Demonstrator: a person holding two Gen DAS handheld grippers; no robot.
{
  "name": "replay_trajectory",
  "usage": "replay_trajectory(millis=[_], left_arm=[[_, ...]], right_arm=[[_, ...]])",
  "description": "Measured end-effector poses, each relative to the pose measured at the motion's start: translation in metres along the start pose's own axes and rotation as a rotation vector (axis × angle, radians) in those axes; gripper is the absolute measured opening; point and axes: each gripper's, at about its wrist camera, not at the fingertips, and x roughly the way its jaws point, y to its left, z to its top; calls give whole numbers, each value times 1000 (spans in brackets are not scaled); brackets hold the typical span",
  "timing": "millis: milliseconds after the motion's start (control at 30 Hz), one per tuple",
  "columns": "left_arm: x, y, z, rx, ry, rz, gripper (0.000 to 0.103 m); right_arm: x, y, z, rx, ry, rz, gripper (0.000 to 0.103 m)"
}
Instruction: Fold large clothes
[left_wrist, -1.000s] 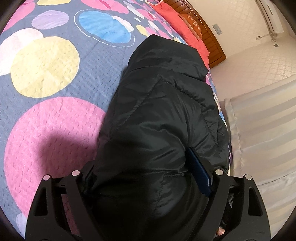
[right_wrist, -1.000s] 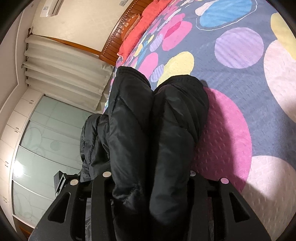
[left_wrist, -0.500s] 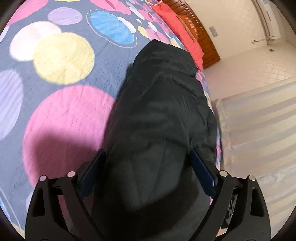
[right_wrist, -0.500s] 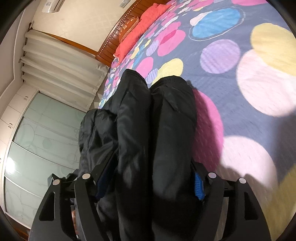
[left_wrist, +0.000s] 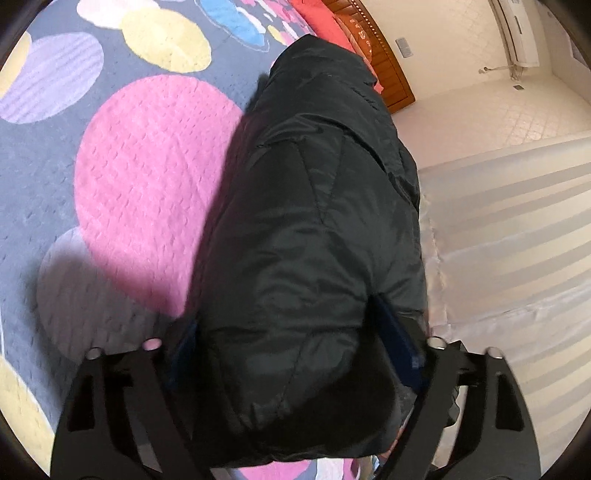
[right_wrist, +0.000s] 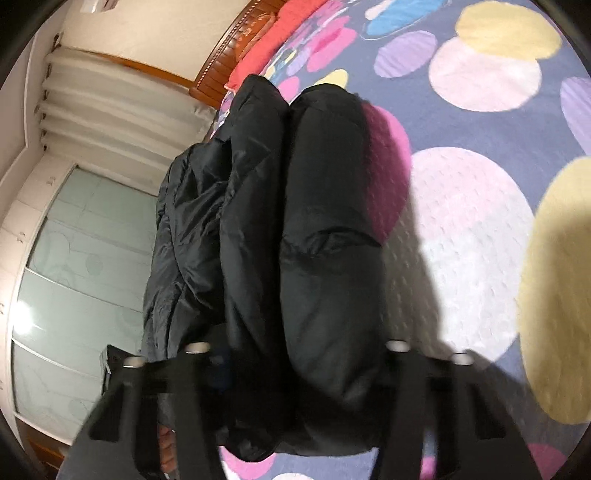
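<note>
The black puffer jacket (left_wrist: 310, 258) lies bundled on the bed, along the edge of the spotted bedspread (left_wrist: 147, 177) nearest the pale curtain (left_wrist: 509, 236), its far end reaching toward the red pillows (left_wrist: 317, 22) at the wooden headboard (left_wrist: 388, 70); the left claw (left_wrist: 291, 354) has just been closing and its blue pads now press the near bulk of the jacket from both sides, so it pinches a wide wad of padding; the right claw (right_wrist: 295, 350) has likewise just been closing on the jacket (right_wrist: 295, 221), here on two rolled lobes lying side by side, and it appears to squeeze them together, though blur hides its pads.

Judged from this, the step is gathering the folded bundle and shifting it on the bed; to do it well, both claws should keep an even squeeze, since slick puffy fabric springs back and can slip out; move both hands together at one pace so the fold does not twist open; keep the bundle low over the bedspread and away from the curtain-side edge, where it could slide off.

Counted: one jacket; two claws; one bedspread; one headboard; the pillows at it cannot be counted surely.
</note>
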Motion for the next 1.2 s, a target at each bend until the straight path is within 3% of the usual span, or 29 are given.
replay_trajectory(millis=[33, 133, 533, 767, 967, 1033, 1200], left_arm=[[-2, -3, 0, 10, -2, 6, 74], [-9, -14, -5, 36, -7, 36, 70], [-11, -18, -10, 55, -20, 77, 68], [-9, -16, -11, 62, -25, 72, 69], [-11, -14, -8, 56, -12, 73, 78], [-15, -14, -6, 59, -11, 73, 81], [-26, -12, 8, 53, -55, 47, 85]], right_arm=[[-3, 1, -2, -5, -2, 3, 34], [-10, 4, -8, -21, -5, -3, 31], [-13, -7, -23, 23, 4, 35, 31], [-11, -15, -15, 32, 4, 61, 31], [-10, -21, -11, 39, 4, 74, 44], [-11, -20, -10, 24, 5, 59, 54], [-28, -18, -6, -18, -12, 30, 63]])
